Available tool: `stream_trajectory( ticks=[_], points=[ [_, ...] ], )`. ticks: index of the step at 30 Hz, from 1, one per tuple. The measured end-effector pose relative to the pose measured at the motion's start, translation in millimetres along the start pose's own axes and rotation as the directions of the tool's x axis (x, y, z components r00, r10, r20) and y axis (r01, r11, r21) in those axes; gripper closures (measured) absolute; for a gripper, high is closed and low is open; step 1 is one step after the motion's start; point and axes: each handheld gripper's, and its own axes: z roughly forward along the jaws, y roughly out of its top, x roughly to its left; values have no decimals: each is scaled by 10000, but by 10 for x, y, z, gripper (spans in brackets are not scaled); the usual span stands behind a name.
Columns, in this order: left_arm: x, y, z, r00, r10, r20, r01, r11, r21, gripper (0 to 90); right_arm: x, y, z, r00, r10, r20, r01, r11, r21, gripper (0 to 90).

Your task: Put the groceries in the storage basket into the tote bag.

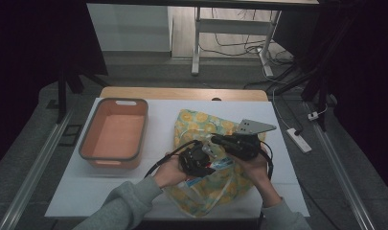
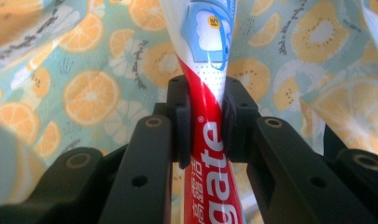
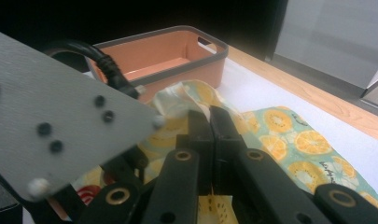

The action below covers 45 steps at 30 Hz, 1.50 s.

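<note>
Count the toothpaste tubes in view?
1. The toothpaste tube is clamped in the left tool, over the citrus-print bag. More may be hidden inside the bag.

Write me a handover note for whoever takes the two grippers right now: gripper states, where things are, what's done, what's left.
Left gripper: shut on the toothpaste tube, gripped across its red part, over the fruit-print bag.
Right gripper: shut, apparently pinching the bag's fabric; hard to tell how much cloth is caught.
Things: the bag lies on the white table, right of the orange bin, which holds nothing visible.
Done: tube gripped, bag held.
Left: probably either lift the tube clear and drop it in the bin, or finish pushing it into the bag; the pictures do not settle which.
</note>
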Motion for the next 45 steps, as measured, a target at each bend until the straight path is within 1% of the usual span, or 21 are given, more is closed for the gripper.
stream_trajectory(
  ticks=[3,5,12,15,17,21,23,24,25,26,29,32,33,34,36,37,38,40,42,43,45],
  points=[
    [32,49,49,9997,-180,-160,176,9994,-295,751,-5,-1,-4,10000,22,16,-22,10000,-35,890],
    [36,69,86,9990,-318,-327,298,9979,-582,750,-16,-6,-14,9997,86,247,-85,10000,-46,890],
    [17,71,239,9967,-473,-661,395,9927,-1139,749,-94,-28,-60,9981,416,455,-405,9989,-255,890],
    [23,63,303,9938,-604,-934,461,9878,-1486,749,-107,-28,-77,9973,538,504,-519,9979,-376,890],
    [30,68,346,9916,-749,-1054,557,9831,-1745,747,-113,-29,-74,9962,756,427,-733,9959,-529,890],
    [43,96,429,9887,-1069,-1054,825,9736,-2128,746,-125,-37,-67,9937,940,615,-908,9945,-528,890],
    [37,108,470,9855,-1193,-1205,885,9680,-2349,745,-154,-50,-72,9919,1140,564,-1106,9920,-606,890],
    [41,116,495,9856,-1209,-1180,912,9687,-2308,743,-187,-62,-79,9878,1460,536,-1418,9871,-742,890],
    [42,121,529,9850,-1283,-1153,989,9677,-2319,743,-187,-62,-79,9878,1460,536,-1418,9871,-742,890],
    [46,126,568,9849,-1295,-1145,1013,9692,-2246,742,-210,-72,-75,9848,1614,640,-1564,9848,-761,890],
    [62,134,703,9845,-1227,-1251,986,9780,-1838,740,-225,-87,-68,9824,1717,738,-1661,9832,-756,890],
    [78,140,785,9837,-1391,-1136,1187,9783,-1700,729,-239,-101,-60,9786,1839,920,-1775,9814,-732,890],
    [72,141,780,9814,-1531,-1155,1292,9729,-1919,745,-244,-105,-61,9782,1855,932,-1790,9811,-737,890],
    [68,148,756,9798,-1461,-1362,1168,9722,-2029,667,-248,-107,-63,9781,1846,966,-1781,9814,-723,890],
    [71,144,719,9833,-1463,-1081,1224,9717,-2022,593,-260,-116,-66,9773,1878,978,-1810,9807,-740,890],
    [67,133,694,9856,-1374,-989,1167,9746,-1911,588,-263,-119,-66,9771,1892,974,-1823,9804,-749,890],
    [56,120,671,9871,-1345,-870,1181,9779,-1724,558,-268,-123,-69,9768,1892,1002,-1825,9806,-718,890],
    [21,72,595,9912,-1089,-752,963,9834,-1536,503,-282,-137,-71,9760,1932,1006,-1865,9798,-726,890],
    [-28,10,499,9920,-822,-955,682,9875,-1418,469,-298,-150,-71,9757,1936,1026,-1875,9800,-660,890],
    [-43,-23,437,9906,-789,-1117,621,9873,-1464,440,-305,-158,-68,9751,1966,1025,-1910,9796,-622,889],
    [-67,-102,279,9901,-726,-1205,499,9822,-1813,442,-323,-181,-48,9745,1987,1045,-1941,9796,-527,889]
  ],
)
